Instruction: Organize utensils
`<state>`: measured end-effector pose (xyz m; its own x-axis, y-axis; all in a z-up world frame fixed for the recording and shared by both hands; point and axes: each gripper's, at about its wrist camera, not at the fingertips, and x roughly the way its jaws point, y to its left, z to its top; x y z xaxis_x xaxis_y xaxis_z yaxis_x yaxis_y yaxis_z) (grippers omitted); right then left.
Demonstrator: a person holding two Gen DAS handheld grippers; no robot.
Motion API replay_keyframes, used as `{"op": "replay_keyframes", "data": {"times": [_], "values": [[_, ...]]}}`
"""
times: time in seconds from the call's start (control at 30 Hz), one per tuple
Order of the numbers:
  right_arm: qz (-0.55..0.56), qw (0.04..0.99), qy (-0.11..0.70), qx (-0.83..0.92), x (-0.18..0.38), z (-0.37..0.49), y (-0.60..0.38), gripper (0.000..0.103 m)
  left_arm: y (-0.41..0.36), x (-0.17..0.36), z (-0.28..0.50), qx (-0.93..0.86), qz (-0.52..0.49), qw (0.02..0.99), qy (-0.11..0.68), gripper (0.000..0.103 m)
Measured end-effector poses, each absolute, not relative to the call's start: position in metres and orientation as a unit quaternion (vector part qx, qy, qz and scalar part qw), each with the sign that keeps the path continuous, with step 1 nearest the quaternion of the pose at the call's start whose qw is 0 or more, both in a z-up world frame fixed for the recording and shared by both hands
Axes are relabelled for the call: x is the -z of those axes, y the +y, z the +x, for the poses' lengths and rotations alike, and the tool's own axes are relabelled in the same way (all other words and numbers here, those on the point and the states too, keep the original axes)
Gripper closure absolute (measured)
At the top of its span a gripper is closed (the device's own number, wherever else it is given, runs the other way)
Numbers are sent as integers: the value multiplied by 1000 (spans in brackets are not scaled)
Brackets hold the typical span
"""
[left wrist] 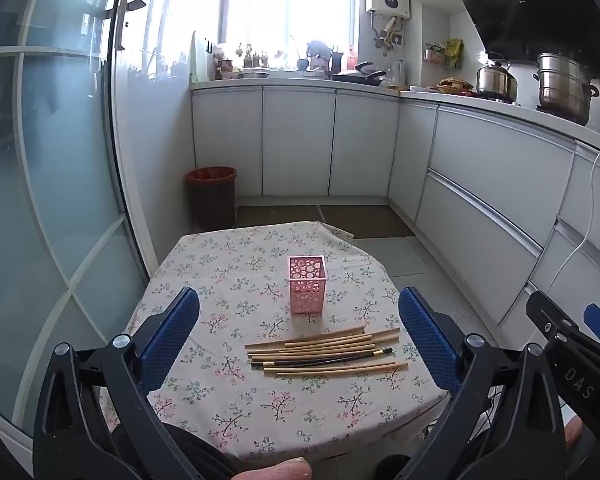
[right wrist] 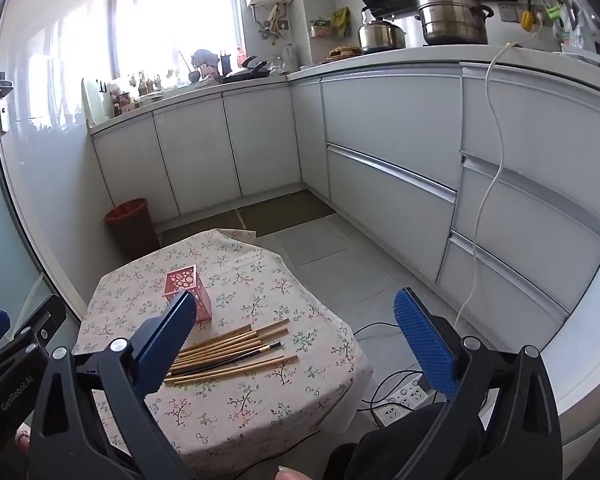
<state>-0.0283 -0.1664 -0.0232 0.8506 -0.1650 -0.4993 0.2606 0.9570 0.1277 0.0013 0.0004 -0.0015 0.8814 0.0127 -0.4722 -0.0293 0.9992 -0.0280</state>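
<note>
A pink perforated holder (left wrist: 307, 290) stands upright and empty in the middle of a small table with a floral cloth (left wrist: 228, 264). Several bamboo chopsticks and one dark pair (left wrist: 326, 351) lie in a loose bundle in front of it. My left gripper (left wrist: 300, 336) is open and empty, held above the near side of the table, its fingers either side of the bundle. My right gripper (right wrist: 296, 344) is open and empty, to the right of the table; its left finger (right wrist: 168, 344) hides part of the holder (right wrist: 188, 294) and the ends of the chopsticks (right wrist: 232, 354).
A brown bin with a red liner (left wrist: 212, 196) stands on the floor behind the table. White cabinets (left wrist: 480, 208) run along the back and right. A power strip with cables (right wrist: 400, 398) lies on the floor right of the table. A glass door (left wrist: 40, 200) is at the left.
</note>
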Motion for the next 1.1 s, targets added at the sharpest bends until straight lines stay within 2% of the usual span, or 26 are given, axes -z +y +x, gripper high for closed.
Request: {"op": "replay_keyframes", "data": {"times": [1.1], "values": [[97,957,251,110,23,-30,-167,7,-2,9,0,-14,-15,969,246,7]]}}
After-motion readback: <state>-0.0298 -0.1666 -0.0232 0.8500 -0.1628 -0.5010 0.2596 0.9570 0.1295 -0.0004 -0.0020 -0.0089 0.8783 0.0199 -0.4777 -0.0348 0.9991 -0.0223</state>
